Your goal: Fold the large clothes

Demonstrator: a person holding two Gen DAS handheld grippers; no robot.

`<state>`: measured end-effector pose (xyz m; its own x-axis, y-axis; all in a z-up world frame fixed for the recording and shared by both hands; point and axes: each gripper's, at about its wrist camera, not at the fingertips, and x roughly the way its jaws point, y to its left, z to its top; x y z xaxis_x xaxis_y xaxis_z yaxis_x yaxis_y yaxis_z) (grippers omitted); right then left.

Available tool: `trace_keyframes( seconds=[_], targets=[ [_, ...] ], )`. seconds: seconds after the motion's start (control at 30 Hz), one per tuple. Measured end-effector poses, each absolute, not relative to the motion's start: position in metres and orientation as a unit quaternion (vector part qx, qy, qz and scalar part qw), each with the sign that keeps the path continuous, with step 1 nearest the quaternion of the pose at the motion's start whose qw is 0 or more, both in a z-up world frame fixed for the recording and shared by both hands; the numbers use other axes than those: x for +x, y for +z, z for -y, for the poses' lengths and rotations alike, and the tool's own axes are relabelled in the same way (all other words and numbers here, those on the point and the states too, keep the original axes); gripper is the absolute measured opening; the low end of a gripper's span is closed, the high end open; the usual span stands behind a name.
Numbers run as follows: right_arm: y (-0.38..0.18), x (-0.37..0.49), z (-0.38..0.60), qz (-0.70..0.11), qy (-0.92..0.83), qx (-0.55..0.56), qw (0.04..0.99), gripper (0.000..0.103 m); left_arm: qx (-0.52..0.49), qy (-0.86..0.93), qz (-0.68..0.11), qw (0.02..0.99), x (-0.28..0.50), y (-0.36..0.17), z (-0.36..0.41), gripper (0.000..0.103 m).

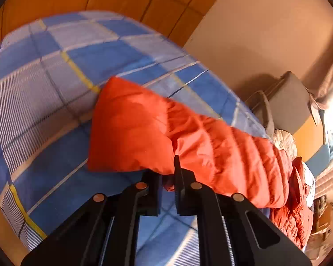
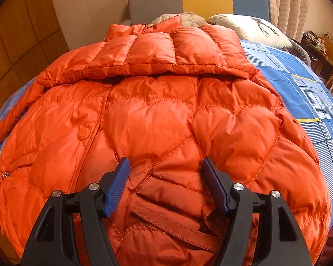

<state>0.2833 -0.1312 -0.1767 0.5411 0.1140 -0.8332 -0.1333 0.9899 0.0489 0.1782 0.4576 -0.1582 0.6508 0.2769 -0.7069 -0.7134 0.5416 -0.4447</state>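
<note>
- Your left gripper (image 1: 168, 177) is clamping down on a fold of the orange puffer jacket (image 1: 188, 141), pinching fabric between its nearly closed black fingers (a small bulge of orange is showing in the slot).
- The jacket is lying on the blue checked bedspread (image 1: 55, 88), its sleeve stretching from 6 o'clock toward 11 o'clock in the left wrist view.
- Your right gripper (image 2: 166, 173) is hanging released over the jacket's front (image 2: 157, 115), blue pads (image 2: 119, 181) spread apart, gripping nothing.
- The hood (image 2: 166, 51) is sitting at 12 o'clock, with a pillow (image 2: 250, 28) lying at 1 o'clock.
</note>
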Motion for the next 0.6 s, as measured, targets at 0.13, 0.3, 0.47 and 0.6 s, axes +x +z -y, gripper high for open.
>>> trace_keyframes(
  seconds=[0.13,0.3,0.47,0.6],
  targets=[
    [-0.177,0.284,0.130,-0.475,0.068,-0.015,0.877,0.068,-0.332,0.271,-0.272,0.862,0.186,-0.127,-0.431,0.006],
    [-0.178,0.282,0.126,-0.474,0.066,-0.026,0.878,0.068,-0.280,0.208,-0.254,0.902,0.206,-0.092,-0.392,0.006],
    [-0.179,0.279,0.122,-0.472,0.078,-0.051,0.877,0.068,-0.213,0.115,-0.258,0.935,0.232,-0.063,-0.339,0.005],
    [-0.180,0.276,0.123,-0.470,0.089,-0.059,0.876,0.068,-0.150,0.039,-0.268,0.951,0.251,-0.046,-0.280,0.005]
  ],
)
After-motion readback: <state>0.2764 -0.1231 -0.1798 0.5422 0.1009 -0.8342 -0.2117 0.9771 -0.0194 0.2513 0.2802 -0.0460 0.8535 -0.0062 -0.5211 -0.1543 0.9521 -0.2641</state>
